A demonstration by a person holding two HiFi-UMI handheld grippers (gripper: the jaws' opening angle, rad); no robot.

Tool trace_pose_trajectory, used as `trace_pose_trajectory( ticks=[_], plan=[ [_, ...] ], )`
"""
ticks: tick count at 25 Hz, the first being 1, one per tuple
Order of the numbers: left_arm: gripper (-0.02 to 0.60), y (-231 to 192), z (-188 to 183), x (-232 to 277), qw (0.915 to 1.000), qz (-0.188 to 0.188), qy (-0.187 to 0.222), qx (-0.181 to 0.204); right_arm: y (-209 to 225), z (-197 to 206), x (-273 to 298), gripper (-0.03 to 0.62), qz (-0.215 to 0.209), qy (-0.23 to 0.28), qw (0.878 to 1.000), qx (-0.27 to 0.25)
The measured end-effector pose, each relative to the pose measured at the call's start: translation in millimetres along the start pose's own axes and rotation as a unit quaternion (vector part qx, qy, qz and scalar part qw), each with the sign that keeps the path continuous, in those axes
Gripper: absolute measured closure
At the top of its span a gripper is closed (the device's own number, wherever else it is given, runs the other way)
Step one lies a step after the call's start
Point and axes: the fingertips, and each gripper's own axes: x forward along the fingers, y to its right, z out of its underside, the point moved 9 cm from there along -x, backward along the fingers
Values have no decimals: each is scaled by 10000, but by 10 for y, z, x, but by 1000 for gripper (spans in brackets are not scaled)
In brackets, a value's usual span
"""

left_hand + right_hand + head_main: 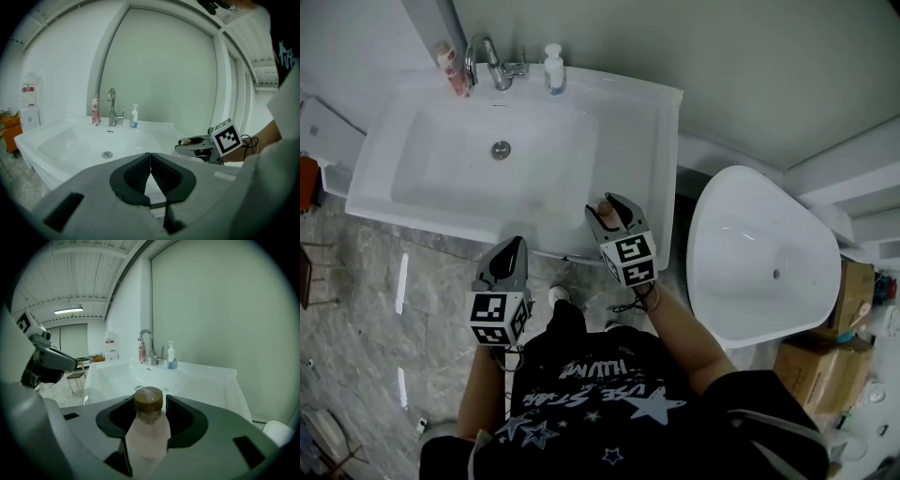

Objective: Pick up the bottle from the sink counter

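right hand-held gripper (150,404) pinching pink bottle (146,434) at sink (441,178) front-right rim | left hand-held gripper (150,161) pressed together, empty | risk: smooth bottle slips, tips into sink

Left gripper (150,154) closed, empty, facing sink (61,143).

A: Worktop (642,141): white, with a sunken basin. Its drain (501,148) lies ahead of the right claw (605,208), off to its left.
B: What stands on it?
A: On the far rim, well apart from the claw: faucet (492,64), red tube (455,75) just left of it, pump dispenser (554,70) just right. At the claw is a brown-capped bottle (602,204); whether it rests on the worktop cannot be told.
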Motion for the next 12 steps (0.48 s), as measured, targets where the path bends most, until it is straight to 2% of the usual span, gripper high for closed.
trace_pose_trajectory(
  ticks=[5, 12],
  plan=[
    [561, -35, -1, -44, 10000, -84, 28, -15, -41, -38, -17, 456, 192, 3, 9996, -222],
    [561, 48, 18, -146, 9996, -242, 126, -12, 53, -107, -108, 462, 146, 29, 9999, -50]
  ],
)
